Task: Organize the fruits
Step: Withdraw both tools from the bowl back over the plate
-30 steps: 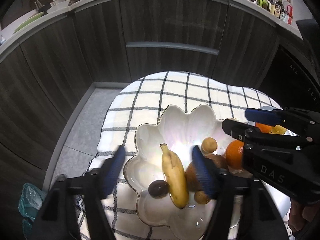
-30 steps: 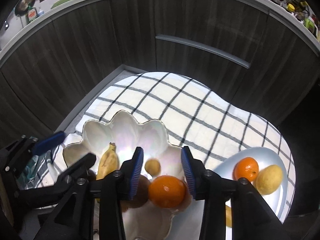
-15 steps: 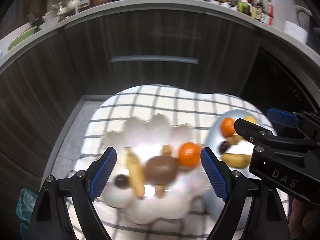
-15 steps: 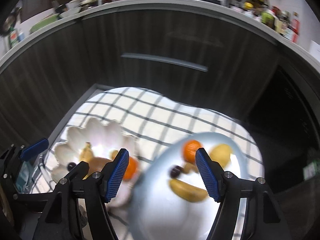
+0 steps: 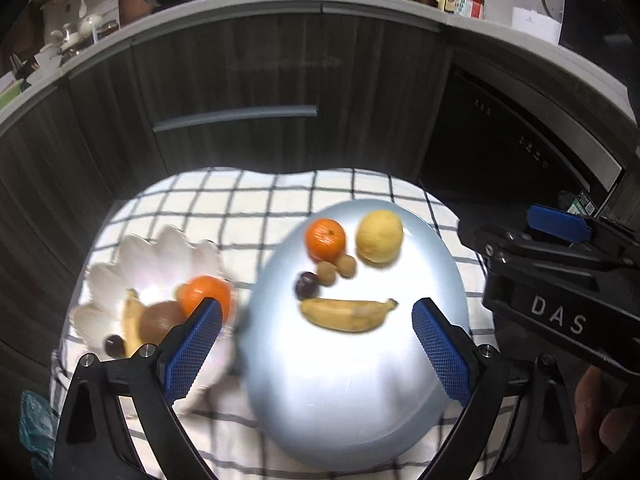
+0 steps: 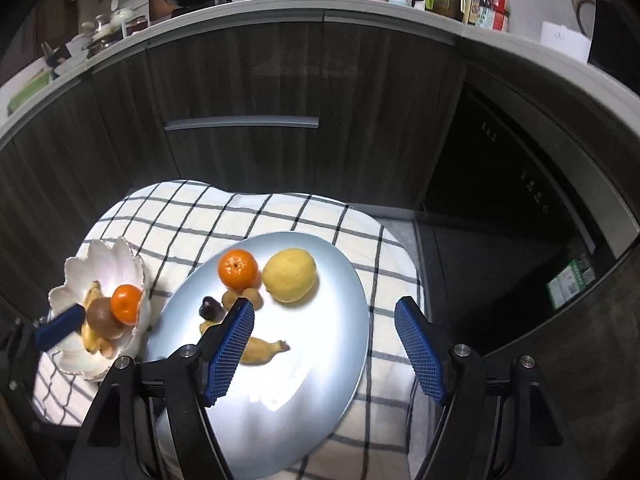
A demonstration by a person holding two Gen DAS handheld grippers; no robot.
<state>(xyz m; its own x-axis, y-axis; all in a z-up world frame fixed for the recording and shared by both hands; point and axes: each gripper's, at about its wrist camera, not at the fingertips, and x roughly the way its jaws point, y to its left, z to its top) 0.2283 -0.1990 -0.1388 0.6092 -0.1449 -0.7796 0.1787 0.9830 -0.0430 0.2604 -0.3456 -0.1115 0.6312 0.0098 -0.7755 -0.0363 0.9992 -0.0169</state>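
A pale blue plate point(image 5: 352, 392) point(image 6: 280, 384) holds an orange point(image 5: 325, 239) point(image 6: 237, 269), a lemon point(image 5: 379, 241) point(image 6: 289, 275), a banana point(image 5: 346, 314) point(image 6: 262, 349), a dark plum point(image 5: 307, 285) point(image 6: 211, 307) and two small brown fruits point(image 5: 345, 267). A white shell-shaped bowl point(image 5: 148, 248) point(image 6: 100, 264) to its left holds an orange point(image 5: 205, 295) point(image 6: 126, 303), a brown round fruit point(image 5: 162, 320), a banana and a dark plum point(image 5: 113, 345). My left gripper point(image 5: 316, 356) is open and empty above the plate's near part. My right gripper point(image 6: 324, 352) is open and empty above the plate's right side.
Plate and bowl sit on a black-and-white checked cloth point(image 6: 224, 216) over a small table. Dark cabinets point(image 6: 248, 80) stand behind, a dark oven front point(image 6: 516, 184) to the right. A green bag point(image 5: 32, 420) lies on the floor at left.
Both grippers have pulled back and up from the bowl and swung right over the plate. The right gripper's jaws, close around the orange a second ago, have opened; the orange stays in the bowl.
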